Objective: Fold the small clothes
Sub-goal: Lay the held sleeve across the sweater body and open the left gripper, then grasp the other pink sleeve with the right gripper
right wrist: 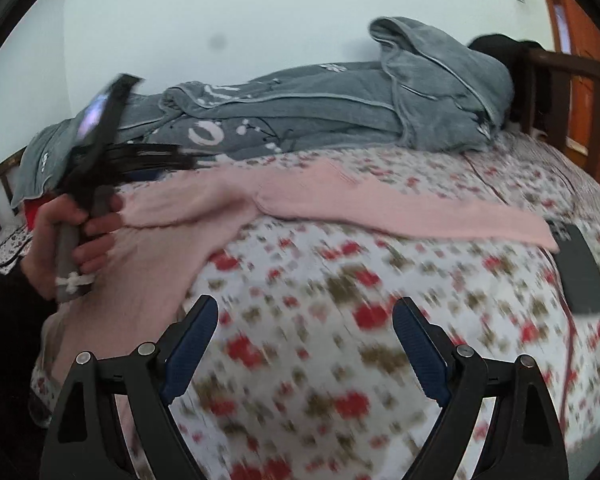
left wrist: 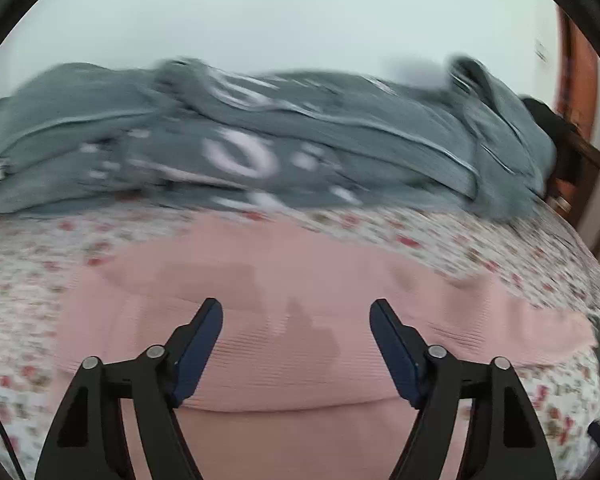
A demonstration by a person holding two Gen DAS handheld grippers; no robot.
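A pink ribbed garment (left wrist: 292,292) lies flat on the floral bedsheet (left wrist: 32,264). My left gripper (left wrist: 296,308) is open and empty, just above the garment's body. In the right wrist view the pink garment (right wrist: 380,204) stretches a sleeve to the right across the bed. My right gripper (right wrist: 305,312) is open and empty over the bare floral sheet (right wrist: 340,280), right of the garment's body. The left gripper (right wrist: 100,152), held by a hand, shows at the left of the right wrist view.
A crumpled grey blanket (left wrist: 260,140) lies along the wall at the back; it also shows in the right wrist view (right wrist: 340,104). A dark flat object (right wrist: 580,276) lies on the sheet at the right. A wooden bed frame (right wrist: 560,92) stands at the right.
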